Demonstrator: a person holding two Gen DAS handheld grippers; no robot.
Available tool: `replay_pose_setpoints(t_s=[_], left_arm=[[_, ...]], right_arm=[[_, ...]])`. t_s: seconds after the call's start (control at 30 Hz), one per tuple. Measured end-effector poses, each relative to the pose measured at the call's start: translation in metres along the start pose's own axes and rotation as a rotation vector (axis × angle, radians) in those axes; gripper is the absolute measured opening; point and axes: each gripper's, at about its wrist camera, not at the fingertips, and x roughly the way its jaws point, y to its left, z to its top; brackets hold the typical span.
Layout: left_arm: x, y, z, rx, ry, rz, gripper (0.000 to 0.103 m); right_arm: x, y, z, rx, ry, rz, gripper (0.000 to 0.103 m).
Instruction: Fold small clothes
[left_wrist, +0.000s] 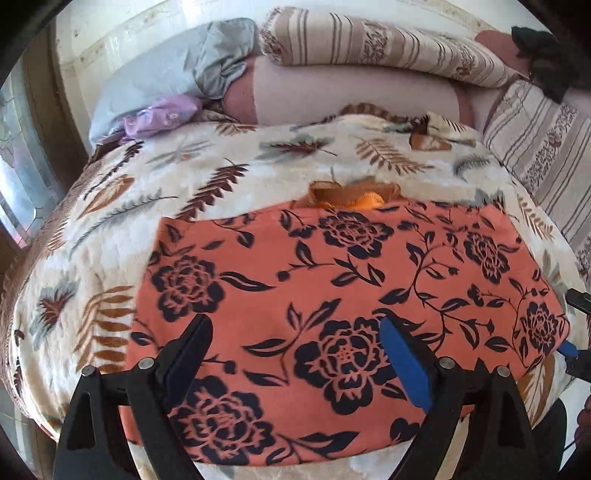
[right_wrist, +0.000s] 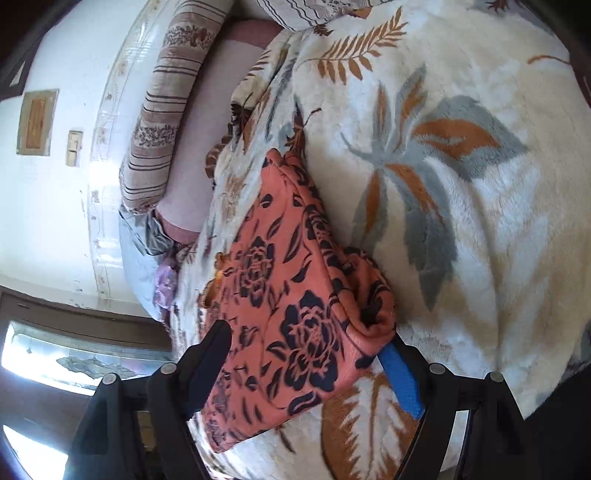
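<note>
An orange garment with a dark floral print (left_wrist: 343, 273) lies flat on a cream leaf-patterned blanket (left_wrist: 155, 206). A small orange-brown piece (left_wrist: 354, 195) sticks out at its far edge. My left gripper (left_wrist: 295, 328) is open and hovers over the garment's near half, holding nothing. In the right wrist view the same garment (right_wrist: 291, 295) lies between my right gripper's (right_wrist: 306, 339) open fingers, with its corner resting against the blue pad (right_wrist: 400, 376). The right gripper's tip also shows at the garment's right corner in the left wrist view (left_wrist: 570, 350).
Striped rolled bedding (left_wrist: 376, 44) and a grey pillow (left_wrist: 166, 74) lie at the head of the bed, with a purple cloth (left_wrist: 162, 114) beside them. A dark cloth (left_wrist: 543, 55) hangs at the far right. A window (right_wrist: 66, 354) and white wall (right_wrist: 48, 206) are to one side.
</note>
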Motion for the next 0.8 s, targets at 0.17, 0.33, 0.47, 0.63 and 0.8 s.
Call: replay_pose_setpoints(t_s=[0.17,0.33,0.47,0.63,0.8], left_arm=[[0.019,-0.006,-0.006,0.009,0.069,0.006,0.093],[0.019,-0.012,-0.003,0.015,0.034,-0.018,0.093],[0.044,-0.010,-0.015,0.028,0.088,-0.032,0.099],[0.043,-0.002,-0.012,0.022,0.082,-0.081,0.099],[0.012,0.063,-0.015,-0.218,-0.017,-0.187,0.098]], right_arm=[[0.000,0.008,0.003,-0.023,-0.014,-0.009,0.070],[0.016,0.014,0.006,-0.094,0.018,-0.125,0.072],[0.025,0.023,0.005,-0.132,0.004,-0.168,0.068],[0.038,0.067,0.002,-0.312,0.013,-0.339,0.011],[0.018,0.193,-0.049,-0.658,-0.115,-0.268,0.011]])
